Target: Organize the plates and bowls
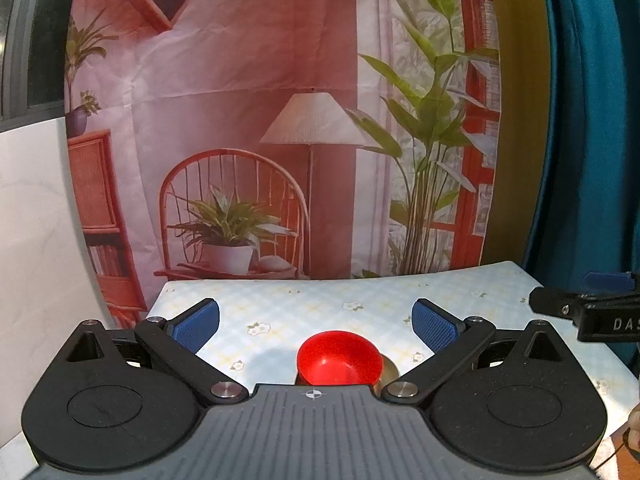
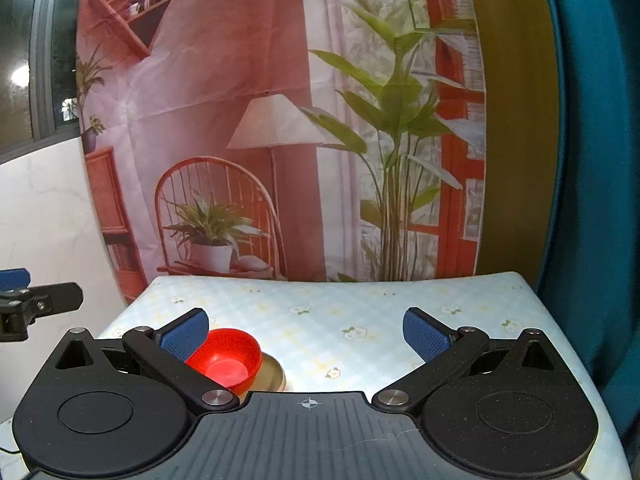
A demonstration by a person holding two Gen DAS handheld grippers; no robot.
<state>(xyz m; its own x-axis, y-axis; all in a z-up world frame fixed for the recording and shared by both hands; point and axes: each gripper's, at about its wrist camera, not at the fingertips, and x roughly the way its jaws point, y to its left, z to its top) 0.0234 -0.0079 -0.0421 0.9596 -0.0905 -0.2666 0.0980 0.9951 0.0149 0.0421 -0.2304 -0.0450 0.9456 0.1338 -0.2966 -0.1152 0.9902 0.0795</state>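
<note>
Red bowl: sits tilted in a shallow gold-coloured dish, near the table's front edge, left of centre.
Gold dish: only part of its rim shows beside the bowl.
Table: covered in a pale blue checked cloth with small flowers.
Left gripper: jaws wide apart, empty, above and short of the bowl.
Right gripper: jaws wide apart, empty; the bowl lies by its left finger.
Backdrop: printed room scene with lamp, chair, plants.
</note>
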